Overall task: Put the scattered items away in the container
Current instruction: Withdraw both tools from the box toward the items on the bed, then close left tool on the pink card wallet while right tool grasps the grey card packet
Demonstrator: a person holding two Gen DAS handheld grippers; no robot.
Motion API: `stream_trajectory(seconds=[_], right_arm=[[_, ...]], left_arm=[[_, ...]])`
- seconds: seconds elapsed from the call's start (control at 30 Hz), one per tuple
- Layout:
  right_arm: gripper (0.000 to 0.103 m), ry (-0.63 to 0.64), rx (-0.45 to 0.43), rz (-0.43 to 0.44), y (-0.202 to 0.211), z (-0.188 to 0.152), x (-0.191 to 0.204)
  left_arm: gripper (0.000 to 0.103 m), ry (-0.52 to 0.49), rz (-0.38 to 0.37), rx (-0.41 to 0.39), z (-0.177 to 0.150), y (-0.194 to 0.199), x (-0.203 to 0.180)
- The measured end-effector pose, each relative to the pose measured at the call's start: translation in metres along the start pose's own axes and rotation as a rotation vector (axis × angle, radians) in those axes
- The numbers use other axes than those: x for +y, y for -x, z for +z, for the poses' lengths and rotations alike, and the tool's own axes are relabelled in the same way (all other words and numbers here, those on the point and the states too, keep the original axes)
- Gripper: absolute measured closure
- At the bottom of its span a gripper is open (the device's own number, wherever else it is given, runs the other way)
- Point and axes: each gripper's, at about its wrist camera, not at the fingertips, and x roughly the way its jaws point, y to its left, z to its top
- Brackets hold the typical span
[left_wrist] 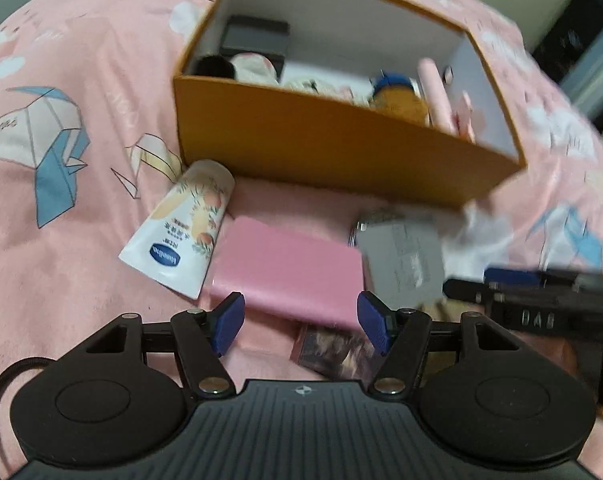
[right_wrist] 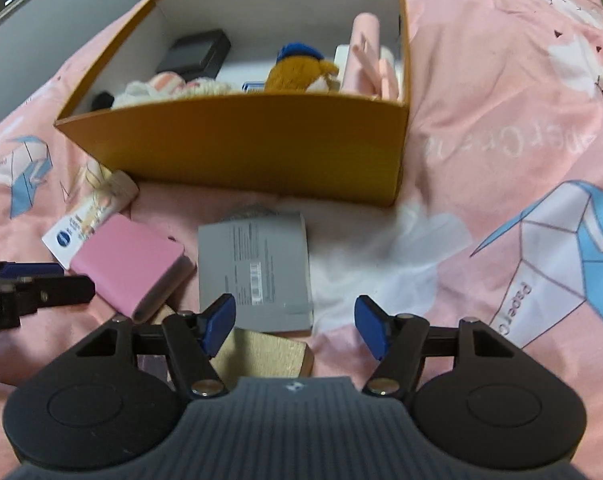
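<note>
Pink case (left_wrist: 287, 270) on the bed, before the orange box (left_wrist: 333, 144) | dead ahead of left tool (left_wrist: 301, 320), long axis crosswise | left nearer | both tools wide open, empty; right tool (right_wrist: 295, 326) over grey packet (right_wrist: 255, 270)

Both wrist views low over the bedspread (left_wrist: 81, 60), facing the box (left_wrist: 321, 148), sharing it close-up

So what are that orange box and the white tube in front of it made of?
The orange box looks like stiff cardboard: thin flat walls, sharp folded corners, a matte orange outside and plain white inside. The white tube seems to be soft, glossy plastic, with printed fruit artwork and one flat crimped end, like a hand cream tube. It lies on pink printed fabric, probably woven bedding.
</note>
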Motion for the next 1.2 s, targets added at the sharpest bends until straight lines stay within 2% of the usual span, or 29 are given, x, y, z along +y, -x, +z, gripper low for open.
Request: stream_trajectory(seconds=[0.23, 0.33, 0.73, 1.2], right_arm=[[0.031, -0.002, 0.017, -0.007, -0.003, -0.006, -0.002], [0.031, -0.006, 0.036, -0.004, -0.008, -0.006, -0.002], [0.028, 0.007, 0.049, 0.002, -0.015, -0.004, 0.001], [0.028, -0.001, 0.060, 0.010, -0.019, -0.001, 0.000]], left_arm=[[0.030, -0.235, 0.098, 0.023, -0.005, -0.005, -0.025], [0.030, -0.294, 0.139, 0.052, -0.010, -0.013, -0.028], [0.030, -0.389, 0.146, 0.091, -0.014, -0.031, -0.038], [0.030, -0.457, 0.165, 0.029, -0.011, -0.038, -0.042]])
